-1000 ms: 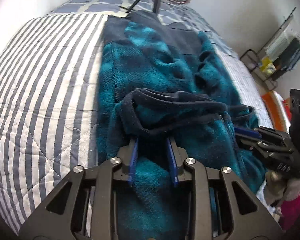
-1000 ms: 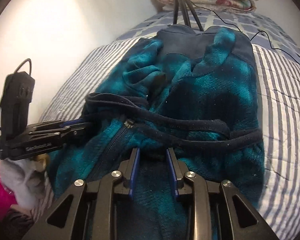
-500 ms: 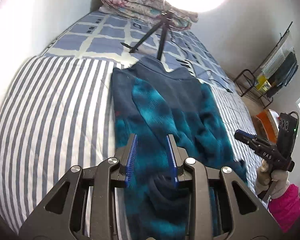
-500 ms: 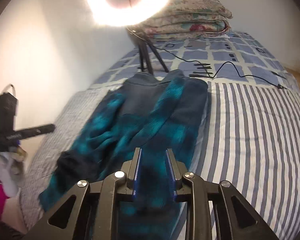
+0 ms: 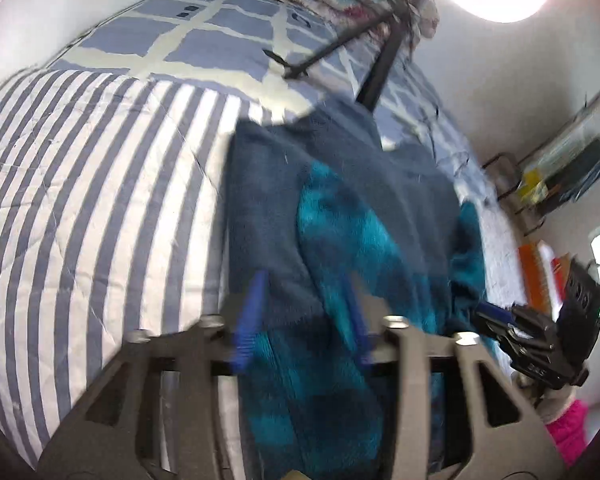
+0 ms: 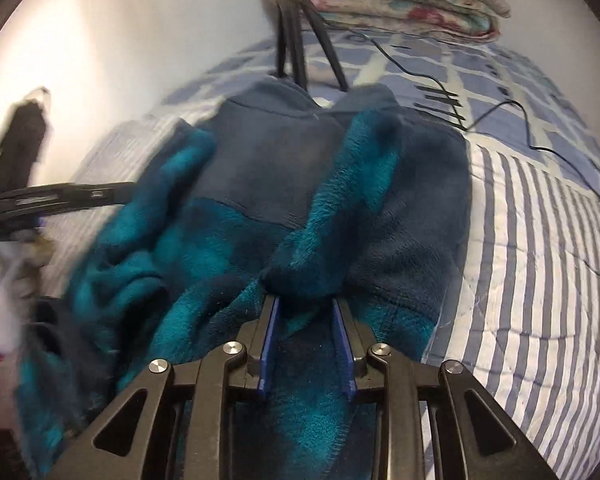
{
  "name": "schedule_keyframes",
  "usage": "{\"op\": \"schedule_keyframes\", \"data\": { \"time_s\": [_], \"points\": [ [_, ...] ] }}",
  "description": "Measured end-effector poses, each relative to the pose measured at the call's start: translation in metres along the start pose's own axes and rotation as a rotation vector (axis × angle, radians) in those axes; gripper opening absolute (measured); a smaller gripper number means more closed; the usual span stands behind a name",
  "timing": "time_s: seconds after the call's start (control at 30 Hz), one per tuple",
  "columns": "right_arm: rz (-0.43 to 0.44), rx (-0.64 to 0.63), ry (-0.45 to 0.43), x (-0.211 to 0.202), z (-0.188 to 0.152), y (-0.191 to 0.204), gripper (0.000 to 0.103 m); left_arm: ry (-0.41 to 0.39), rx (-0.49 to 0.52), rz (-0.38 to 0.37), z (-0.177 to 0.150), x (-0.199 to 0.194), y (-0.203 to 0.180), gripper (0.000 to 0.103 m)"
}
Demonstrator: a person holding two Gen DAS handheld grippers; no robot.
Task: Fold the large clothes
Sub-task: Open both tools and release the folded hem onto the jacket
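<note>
Left wrist view: our left gripper (image 5: 304,316) hangs with jaws parted over the teal fleece jacket (image 5: 340,208), gripping nothing (frame blurred); the jacket lies lengthwise along the bed (image 5: 80,200), collar toward the checked end. Right wrist view: our right gripper (image 6: 306,340) is likewise spread, a folded sleeve (image 6: 340,200) just ahead, nothing held. Risk, we judge: plush layers bunching, so one pinch drags several.
</note>
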State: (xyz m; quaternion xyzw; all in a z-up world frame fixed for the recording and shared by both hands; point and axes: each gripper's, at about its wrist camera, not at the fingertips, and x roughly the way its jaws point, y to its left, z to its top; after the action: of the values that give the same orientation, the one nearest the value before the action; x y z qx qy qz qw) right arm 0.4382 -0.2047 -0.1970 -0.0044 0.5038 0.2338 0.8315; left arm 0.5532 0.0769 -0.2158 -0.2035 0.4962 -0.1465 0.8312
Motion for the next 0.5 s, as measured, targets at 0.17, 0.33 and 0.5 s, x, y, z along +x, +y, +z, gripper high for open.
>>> {"op": "schedule_keyframes", "data": {
  "time_s": [0.17,0.33,0.5],
  "points": [
    [0.094,0.197,-0.198,-0.036,0.002,-0.061,0.063,-0.035,-0.092,-0.016,0.03,0.004,0.029,0.061],
    [0.104,0.434,-0.2,-0.01,0.007,-0.128,0.065,0.015,-0.143,-0.034,0.047,0.035,0.041,0.061],
    [0.163,0.543,-0.212,0.02,0.018,-0.15,0.063,-0.002,-0.127,-0.059,0.06,0.056,0.032,0.047]
  ]
}}
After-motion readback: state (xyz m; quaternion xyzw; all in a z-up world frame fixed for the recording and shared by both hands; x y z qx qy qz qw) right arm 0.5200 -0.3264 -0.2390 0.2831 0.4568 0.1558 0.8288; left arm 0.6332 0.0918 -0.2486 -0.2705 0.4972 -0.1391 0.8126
